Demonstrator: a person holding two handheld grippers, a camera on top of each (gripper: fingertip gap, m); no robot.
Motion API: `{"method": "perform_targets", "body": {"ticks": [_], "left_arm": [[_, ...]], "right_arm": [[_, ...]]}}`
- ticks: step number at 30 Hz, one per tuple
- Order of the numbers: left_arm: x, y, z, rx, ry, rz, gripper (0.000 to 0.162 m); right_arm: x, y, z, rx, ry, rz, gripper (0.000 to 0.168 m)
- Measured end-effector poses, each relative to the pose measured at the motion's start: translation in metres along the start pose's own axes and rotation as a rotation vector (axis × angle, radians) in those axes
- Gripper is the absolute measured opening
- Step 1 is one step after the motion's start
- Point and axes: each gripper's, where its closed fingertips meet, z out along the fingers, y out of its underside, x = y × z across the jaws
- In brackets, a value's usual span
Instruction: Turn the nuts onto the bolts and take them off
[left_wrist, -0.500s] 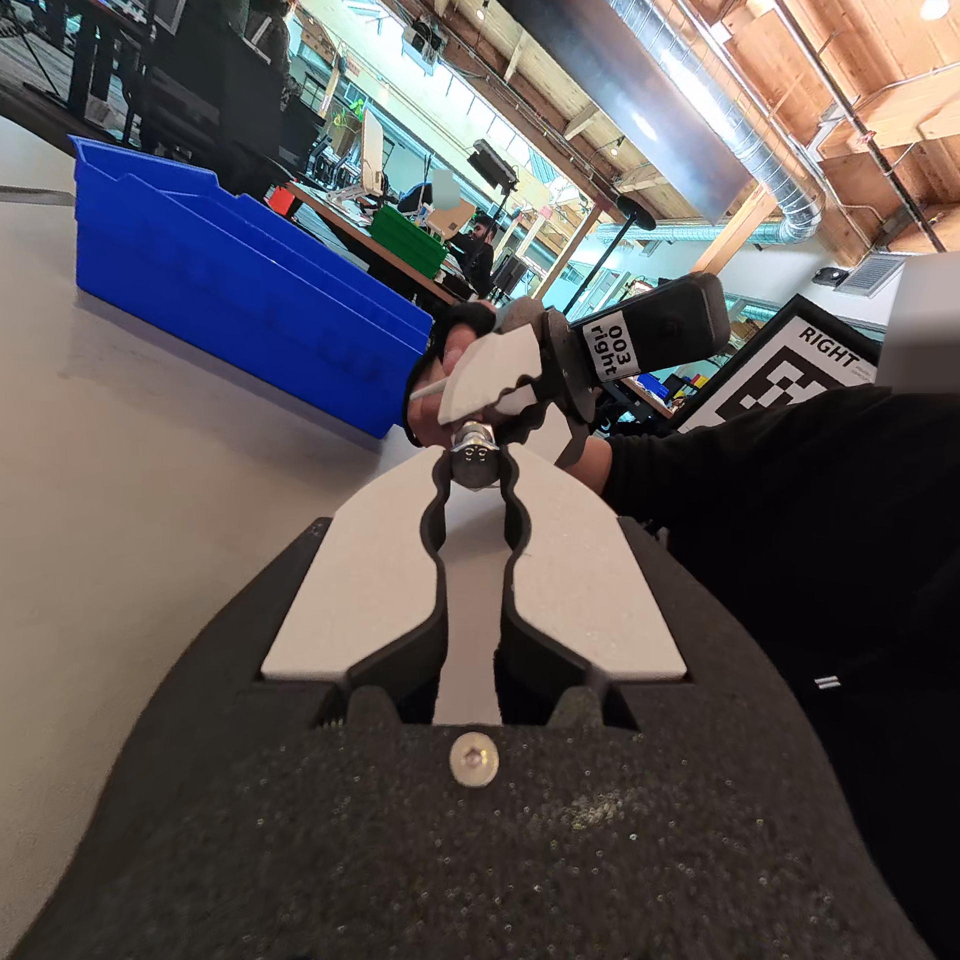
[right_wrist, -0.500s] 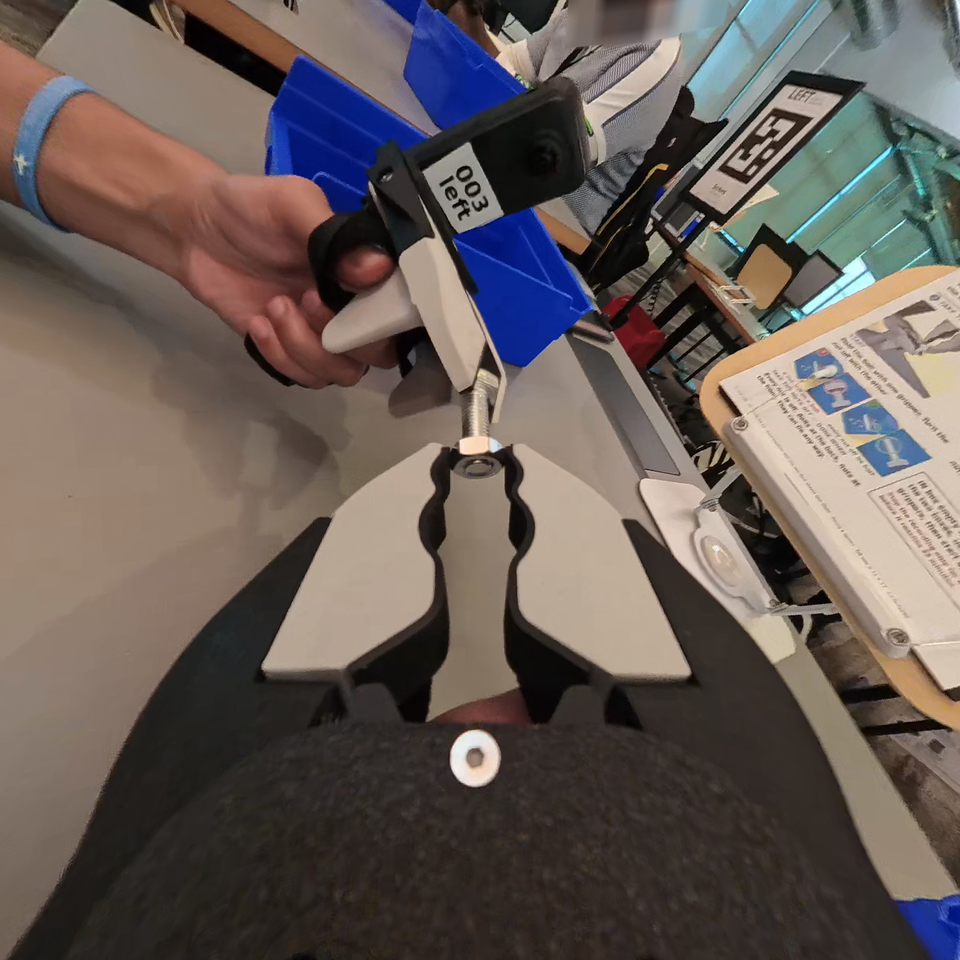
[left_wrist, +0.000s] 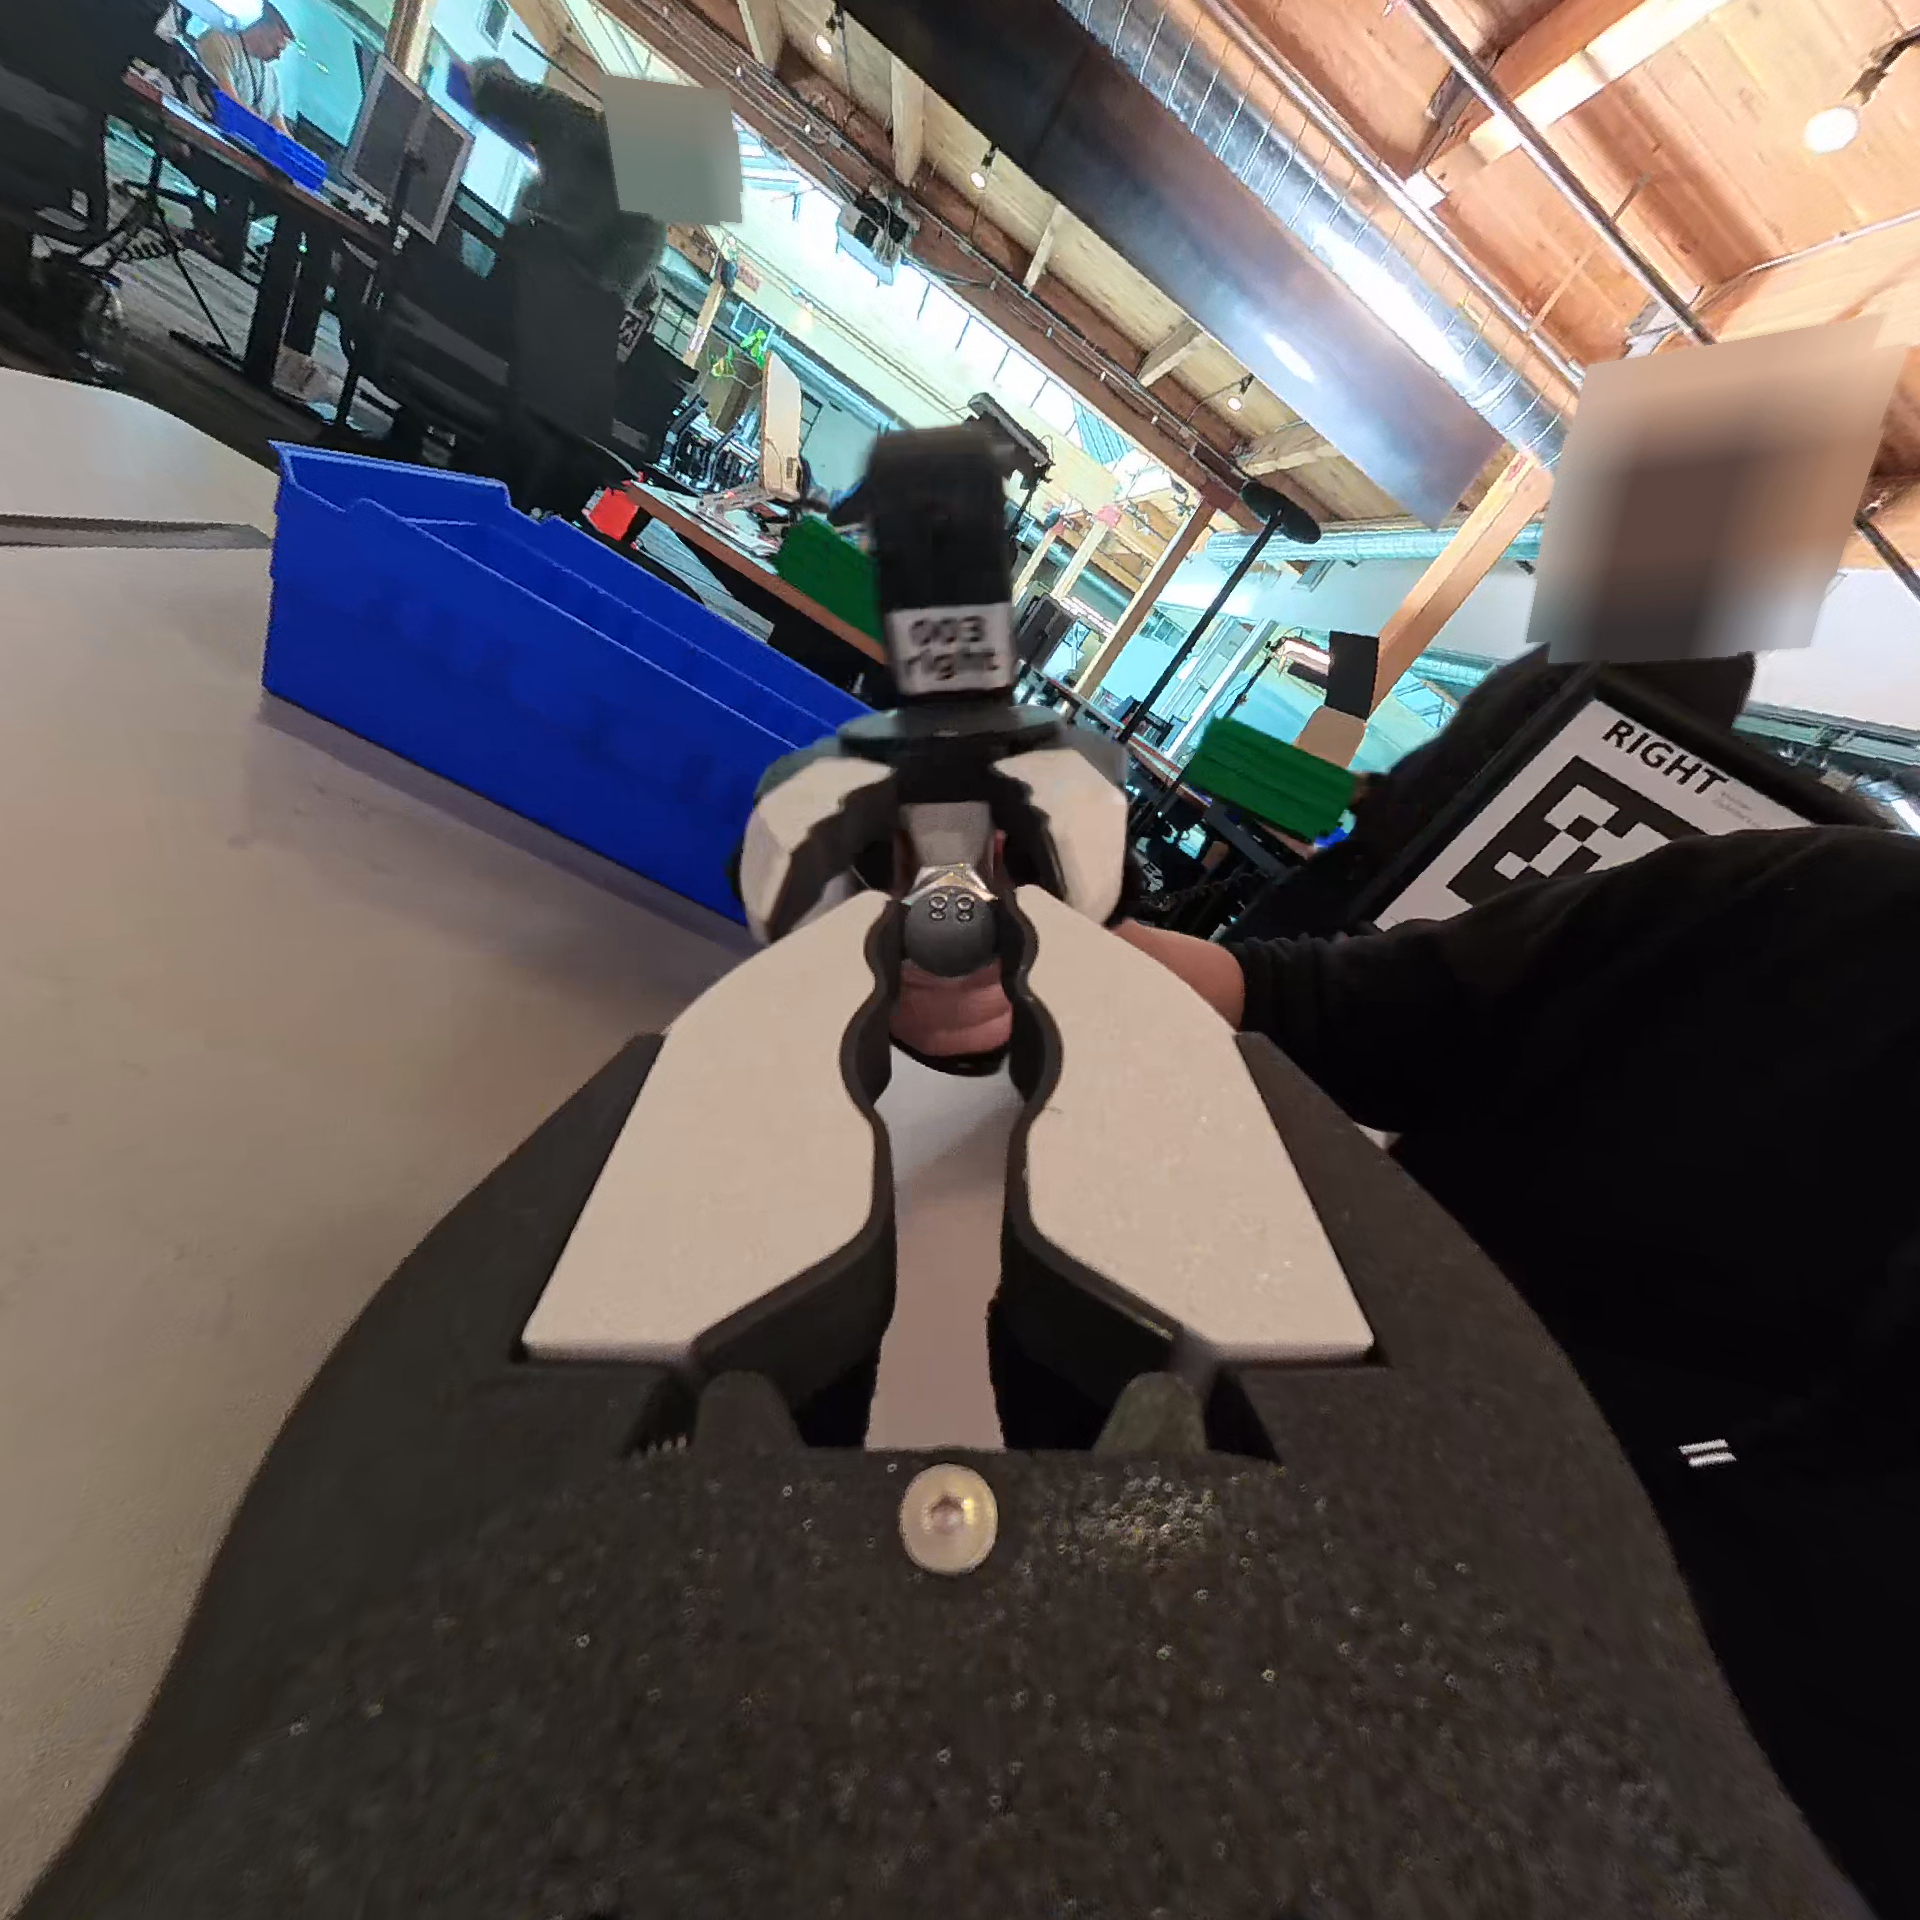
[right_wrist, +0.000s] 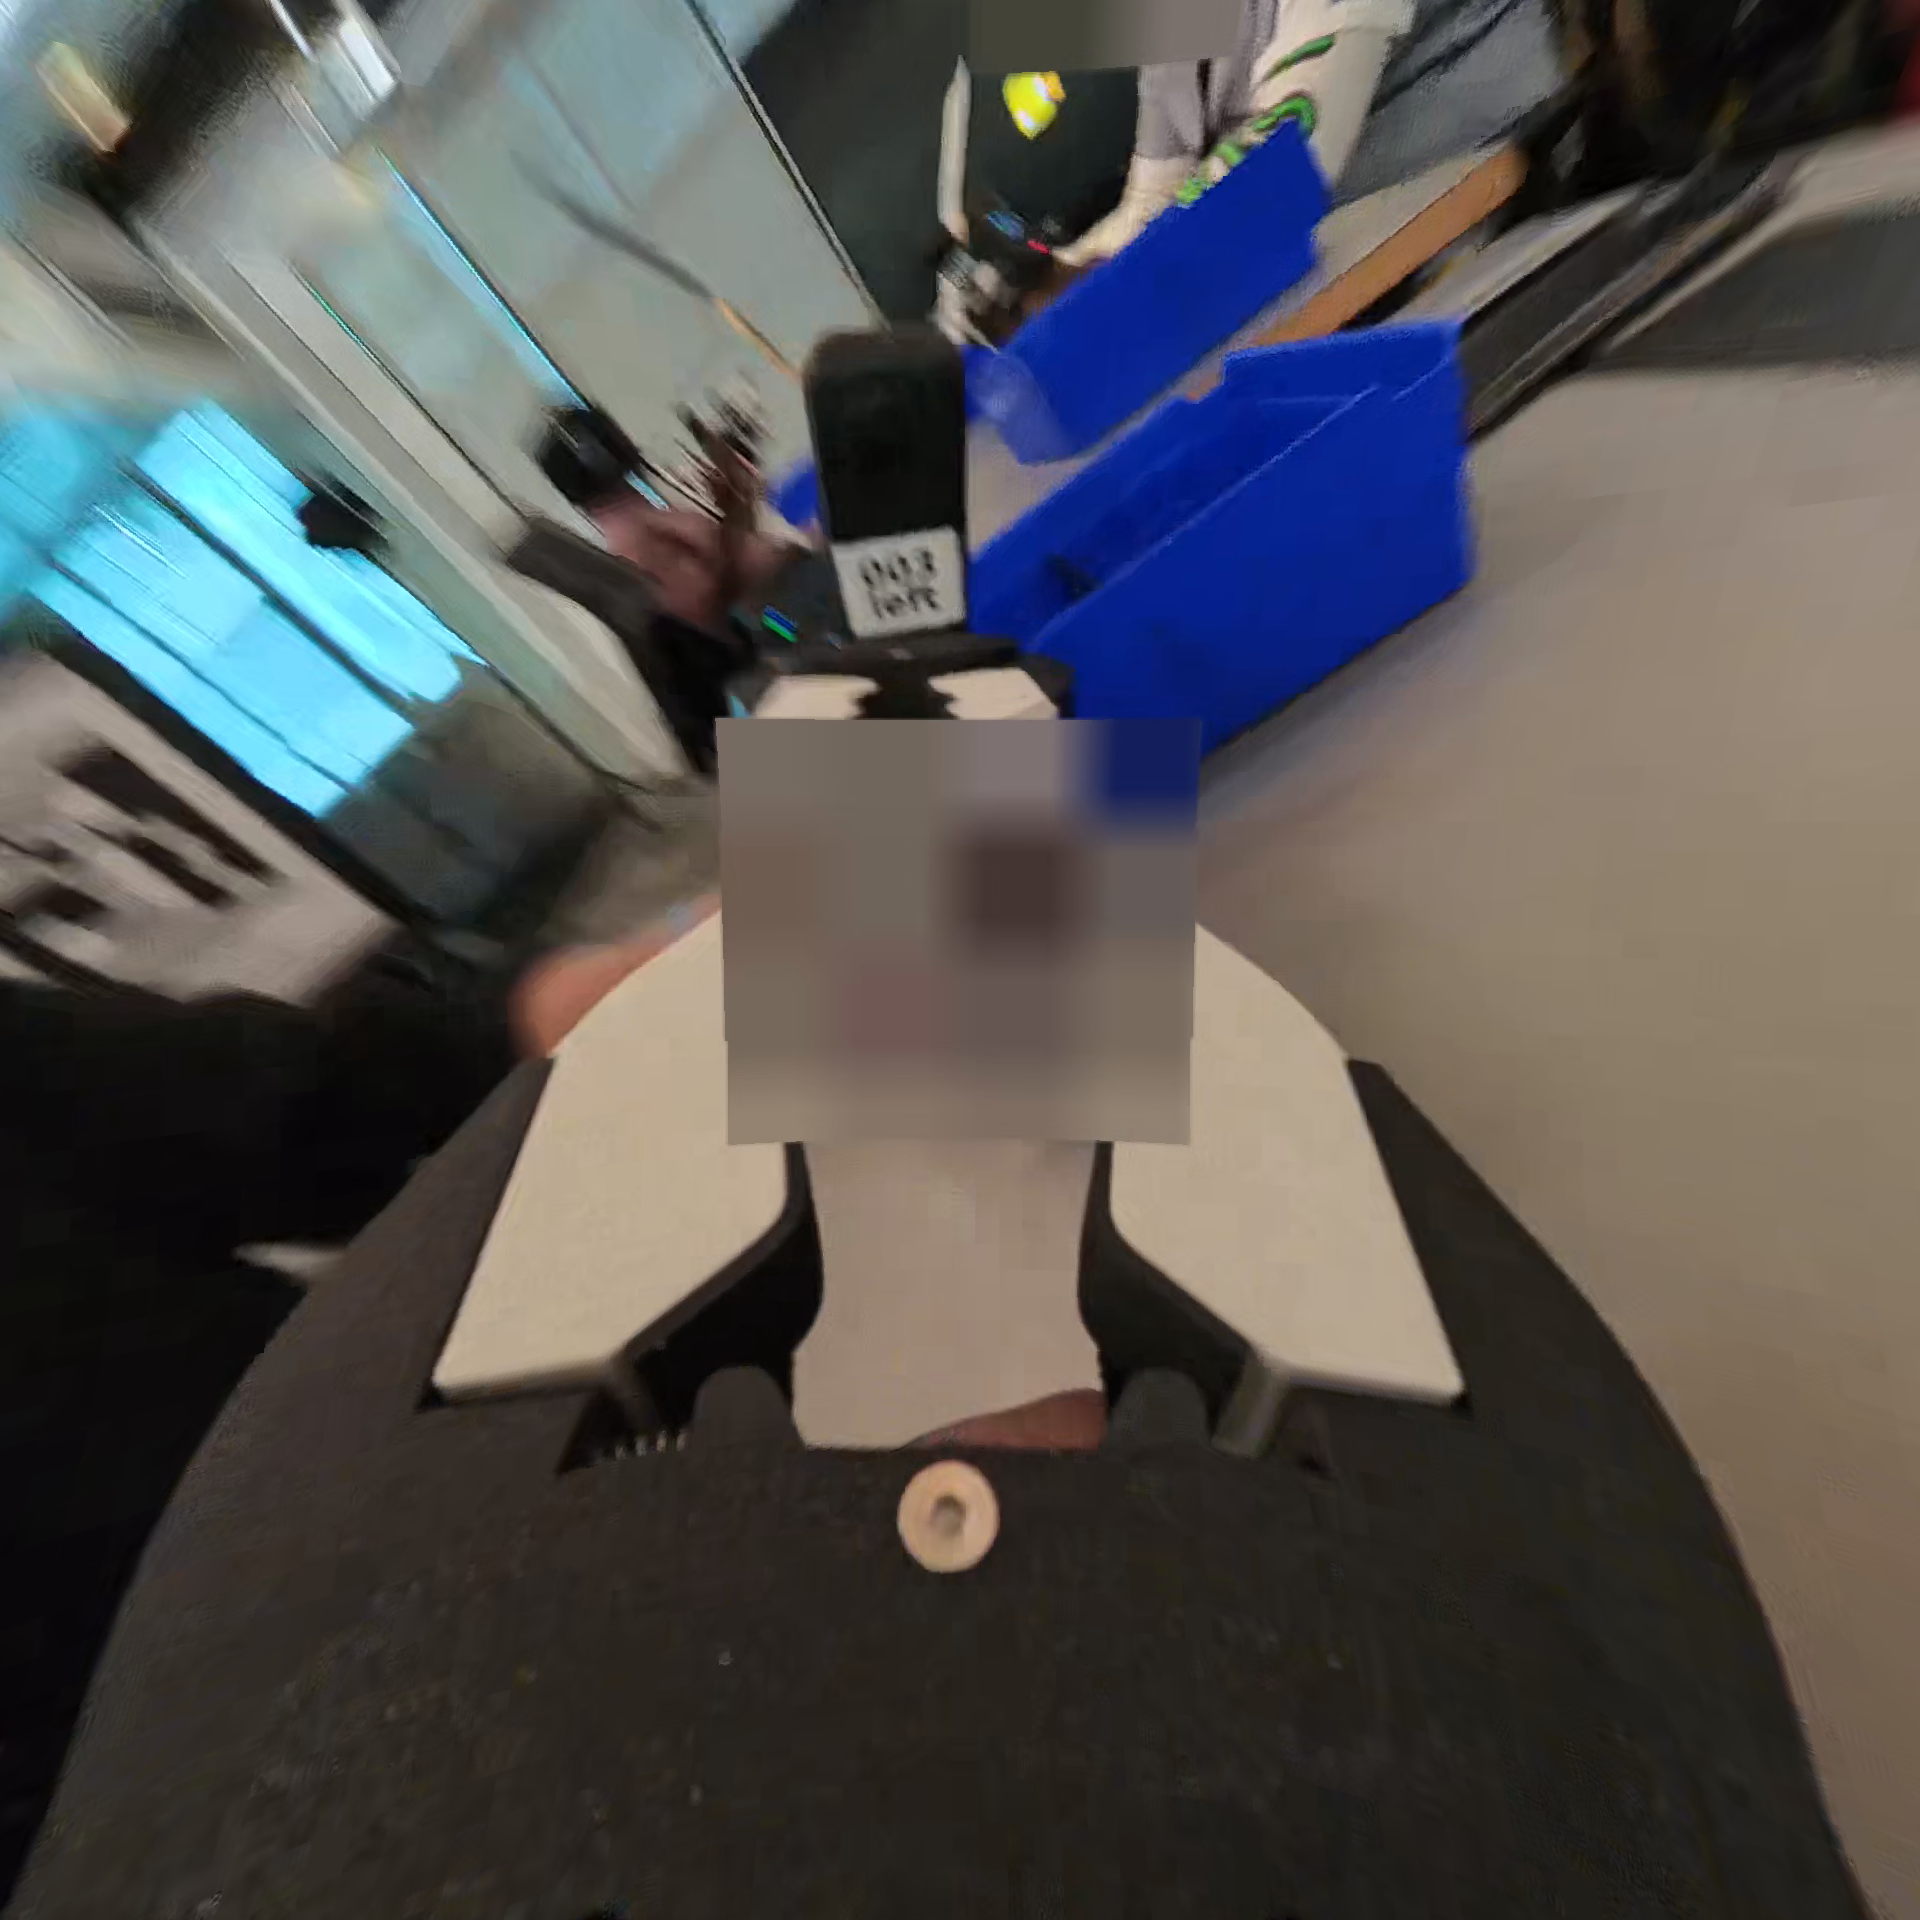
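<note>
The table (left_wrist: 208, 987) lies bare on the near side of the blue bin (left_wrist: 520, 644), whose wall is the nearest edge. The left gripper (left_wrist: 951, 935) is closed on the bolt (left_wrist: 951, 930), a dull grey, round-headed piece, head toward the camera, shank running away toward the right gripper (left_wrist: 935, 831) just beyond. A silver nut (left_wrist: 943, 878) sits behind the head. Whether the right gripper is clamped cannot be told; a mosaic patch hides its tips.

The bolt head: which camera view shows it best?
The left wrist view: the bolt head sits sharp and unhidden between the left gripper fingertips. In the right wrist view, a mosaic patch and motion blur cover that spot, so nothing of the bolt shows.
</note>
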Motion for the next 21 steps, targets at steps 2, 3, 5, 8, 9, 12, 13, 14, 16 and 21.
{"method": "perform_targets", "body": {"ticks": [2, 3, 5, 8, 9, 12, 13, 14, 16, 21], "left_arm": [[-0.001, 0.002, 0.0, -0.012, -0.003, -0.003, 0.017], [-0.001, 0.003, 0.0, -0.016, -0.001, -0.005, 0.017], [-0.001, 0.005, 0.002, -0.021, 0.003, -0.008, 0.017], [0.0, 0.007, 0.005, -0.032, 0.012, -0.011, 0.017], [0.001, 0.008, 0.006, -0.035, 0.018, -0.014, 0.017], [0.001, 0.01, 0.008, -0.044, 0.013, -0.012, 0.017], [0.002, 0.01, 0.008, -0.045, 0.018, -0.011, 0.017], [0.003, 0.01, 0.007, -0.043, 0.024, -0.004, 0.017], [0.005, 0.005, 0.006, -0.025, 0.017, 0.014, 0.017], [-0.005, 0.005, 0.002, -0.035, -0.069, 0.058, 0.017]], "right_arm": [[0.007, 0.004, -0.004, -0.051, 0.175, -0.361, 0.058], [0.009, 0.006, -0.006, -0.082, 0.249, -0.538, 0.056], [0.005, 0.008, -0.009, -0.114, 0.322, -0.777, 0.046], [-0.003, 0.008, -0.01, -0.087, 0.3, -0.82, 0.036], [-0.001, 0.009, -0.01, -0.096, 0.294, -0.806, 0.025], [0.003, 0.013, -0.011, -0.115, 0.273, -0.756, 0.019], [0.001, 0.014, -0.01, -0.116, 0.236, -0.676, 0.019], [-0.003, 0.013, -0.01, -0.099, 0.177, -0.561, 0.019], [-0.009, 0.007, -0.008, -0.048, 0.025, -0.212, 0.019], [-0.008, -0.002, -0.004, 0.065, -0.361, 0.755, 0.019]]}}
